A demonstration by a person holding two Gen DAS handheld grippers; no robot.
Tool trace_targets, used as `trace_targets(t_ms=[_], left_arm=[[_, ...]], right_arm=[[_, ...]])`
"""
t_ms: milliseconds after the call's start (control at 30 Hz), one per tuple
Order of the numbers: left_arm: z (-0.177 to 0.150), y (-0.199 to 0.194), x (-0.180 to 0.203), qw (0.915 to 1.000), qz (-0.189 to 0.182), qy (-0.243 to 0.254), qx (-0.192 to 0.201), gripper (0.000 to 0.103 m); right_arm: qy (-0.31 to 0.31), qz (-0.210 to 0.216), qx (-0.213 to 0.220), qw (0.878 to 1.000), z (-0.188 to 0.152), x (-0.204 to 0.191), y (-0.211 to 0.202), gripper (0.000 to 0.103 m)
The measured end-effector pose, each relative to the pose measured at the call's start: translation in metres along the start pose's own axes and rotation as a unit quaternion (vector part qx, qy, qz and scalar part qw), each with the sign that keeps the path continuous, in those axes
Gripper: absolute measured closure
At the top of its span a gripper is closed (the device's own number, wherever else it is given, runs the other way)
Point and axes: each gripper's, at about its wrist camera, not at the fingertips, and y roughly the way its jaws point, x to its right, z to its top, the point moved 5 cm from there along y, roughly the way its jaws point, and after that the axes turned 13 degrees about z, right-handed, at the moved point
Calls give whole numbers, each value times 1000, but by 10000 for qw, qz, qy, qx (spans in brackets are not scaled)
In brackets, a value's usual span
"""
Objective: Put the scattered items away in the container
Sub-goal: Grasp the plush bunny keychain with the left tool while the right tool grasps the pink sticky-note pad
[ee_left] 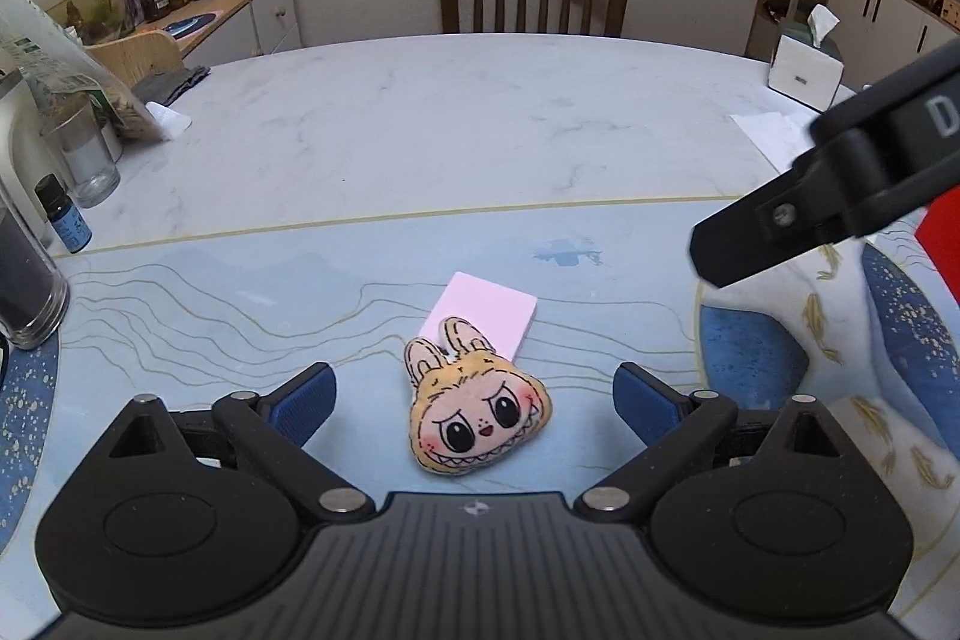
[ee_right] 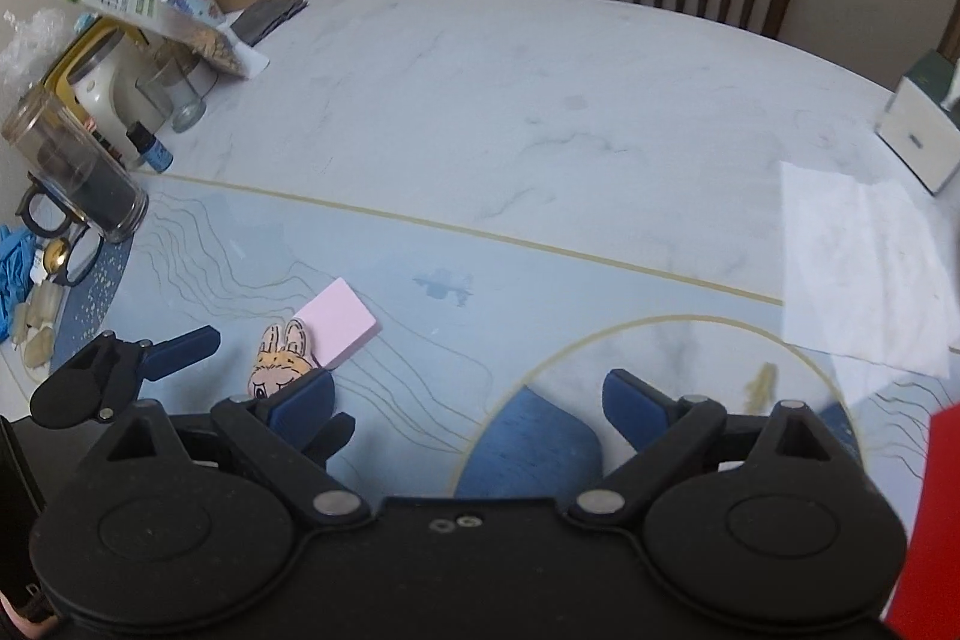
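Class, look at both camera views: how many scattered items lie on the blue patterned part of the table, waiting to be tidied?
2. The plush bunny face lies between the open left claw's fingers; the pink pad lies just behind it, under its ears. Others may be out of view.

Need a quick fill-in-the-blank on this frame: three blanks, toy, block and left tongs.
1. The rabbit-face plush toy lies with its ears over a ____ rectangular block.
2. The left tongs stand ____, with the toy between the pads, untouched.
3. Behind the marble-pattern table stands a wooden ____.

Missing words: pink; open; chair
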Motion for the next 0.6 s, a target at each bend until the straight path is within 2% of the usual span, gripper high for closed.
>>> trace_targets(t_ms=[233,300,400,600], left_arm=[[-3,10,2,9999,-22,44,-108,30],[-5,12,0,9999,-40,14,-141,42],[-6,14,-2,9999,-37,44,-151,52],[-9,13,-13,9999,-37,11,-134,54]], right_arm=[[-81,-7,-213,9997,7,-7,26,7],[-111,2,-266,9996,8,-10,31,7],[-155,26,-322,9994,11,-14,39,7],[-272,106,-427,9987,14,-18,51,9]])
